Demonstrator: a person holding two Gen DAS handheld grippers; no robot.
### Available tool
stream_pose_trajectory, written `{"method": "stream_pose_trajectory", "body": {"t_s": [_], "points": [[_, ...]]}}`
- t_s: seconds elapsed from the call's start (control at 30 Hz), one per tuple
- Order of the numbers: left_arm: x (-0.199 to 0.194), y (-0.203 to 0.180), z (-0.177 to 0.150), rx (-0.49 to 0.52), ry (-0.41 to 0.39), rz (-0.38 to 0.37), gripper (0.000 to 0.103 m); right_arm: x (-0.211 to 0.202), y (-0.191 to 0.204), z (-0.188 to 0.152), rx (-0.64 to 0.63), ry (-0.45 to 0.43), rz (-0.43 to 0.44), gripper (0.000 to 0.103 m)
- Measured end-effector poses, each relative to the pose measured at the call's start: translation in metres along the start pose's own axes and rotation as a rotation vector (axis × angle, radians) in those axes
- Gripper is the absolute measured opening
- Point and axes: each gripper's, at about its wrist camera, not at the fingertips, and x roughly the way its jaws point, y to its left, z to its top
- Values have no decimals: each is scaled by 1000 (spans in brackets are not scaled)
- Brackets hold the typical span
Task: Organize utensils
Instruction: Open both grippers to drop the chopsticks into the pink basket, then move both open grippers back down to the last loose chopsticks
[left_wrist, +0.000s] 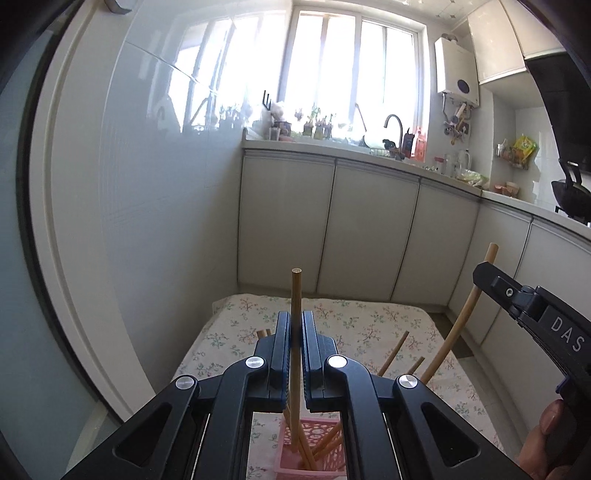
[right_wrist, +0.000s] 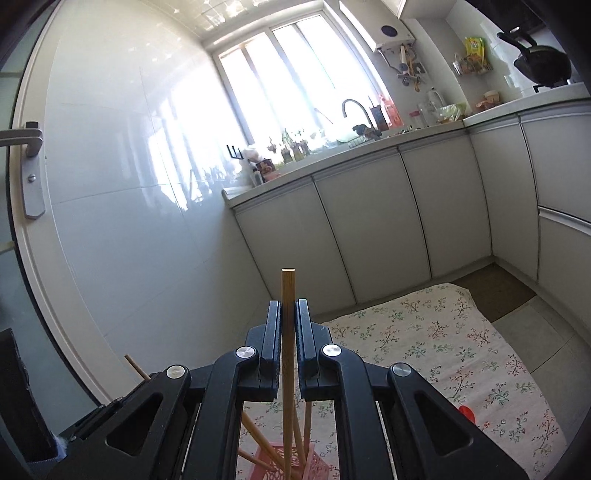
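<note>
My left gripper (left_wrist: 296, 325) is shut on a wooden chopstick (left_wrist: 296, 295) that stands upright, its lower end in a pink lattice basket (left_wrist: 325, 435) holding several more chopsticks. My right gripper (right_wrist: 288, 314) is shut on another upright chopstick (right_wrist: 288, 291) whose lower end reaches into the same pink basket (right_wrist: 314, 461). In the left wrist view the right gripper (left_wrist: 480, 275) shows at the right edge with its chopstick (left_wrist: 465, 317) curving down.
The basket stands on a table with a floral cloth (right_wrist: 443, 350). White kitchen cabinets (left_wrist: 369, 229) and a counter with a sink tap (left_wrist: 393, 125) lie behind. A small red object (right_wrist: 466, 412) lies on the cloth at right. A door (right_wrist: 33, 177) is on the left.
</note>
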Motion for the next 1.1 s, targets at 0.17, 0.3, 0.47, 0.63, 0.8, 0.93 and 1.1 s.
{"method": "stream_pose_trajectory", "body": {"t_s": [0.17,0.3,0.47,0.63,0.8,0.93,1.1], "points": [[29,-3,-9,12,79,3,5,26,0,-22,-44,48,-27,8],[40,-5,-18,21,112,8,5,41,-4,-32,-46,85,-32,8],[43,-4,-23,20,133,0,7,47,-11,-38,-30,130,5,8],[40,-1,-25,23,139,11,30,45,-15,-36,-4,169,48,13],[32,0,-25,15,150,7,48,33,-18,-29,16,189,70,37],[25,-1,-27,27,176,8,59,21,-26,-20,29,224,60,42],[16,-5,-35,51,222,9,66,3,-44,-13,37,278,27,49]]}}
